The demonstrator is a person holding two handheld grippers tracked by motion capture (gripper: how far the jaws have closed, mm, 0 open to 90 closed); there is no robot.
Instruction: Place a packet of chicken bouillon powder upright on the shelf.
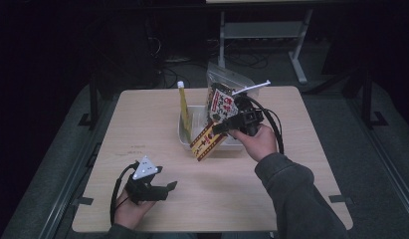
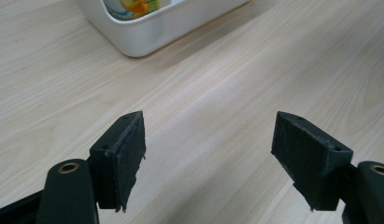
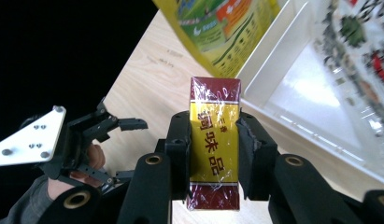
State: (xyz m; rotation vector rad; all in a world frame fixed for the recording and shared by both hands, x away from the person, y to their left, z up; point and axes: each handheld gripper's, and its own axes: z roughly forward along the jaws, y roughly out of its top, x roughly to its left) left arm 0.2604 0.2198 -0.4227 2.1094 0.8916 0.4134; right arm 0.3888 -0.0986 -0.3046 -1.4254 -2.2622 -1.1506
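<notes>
My right gripper [image 3: 213, 154] jaws clamp a red-and-yellow packet [image 3: 214, 154] beside the white bin [image 1: 184, 137]; my left gripper [image 2: 210, 158] jaws gape apart

Black claws [image 2: 210, 161] with brass screws (grey three-cornered plate [image 1: 144, 168]), grey sleeve [image 1: 299, 199]

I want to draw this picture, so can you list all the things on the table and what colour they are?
table: one, light wood, under everything.
tub: one, white, middle of the table.
yellow packet: one, standing in the tub's left end.
clear bag: one, white clip on top, at the tub's far right.
red and yellow box: one, wrapped, held over the tub.
right gripper: black, shut on the box.
left gripper: black, open, near table edge.
</notes>
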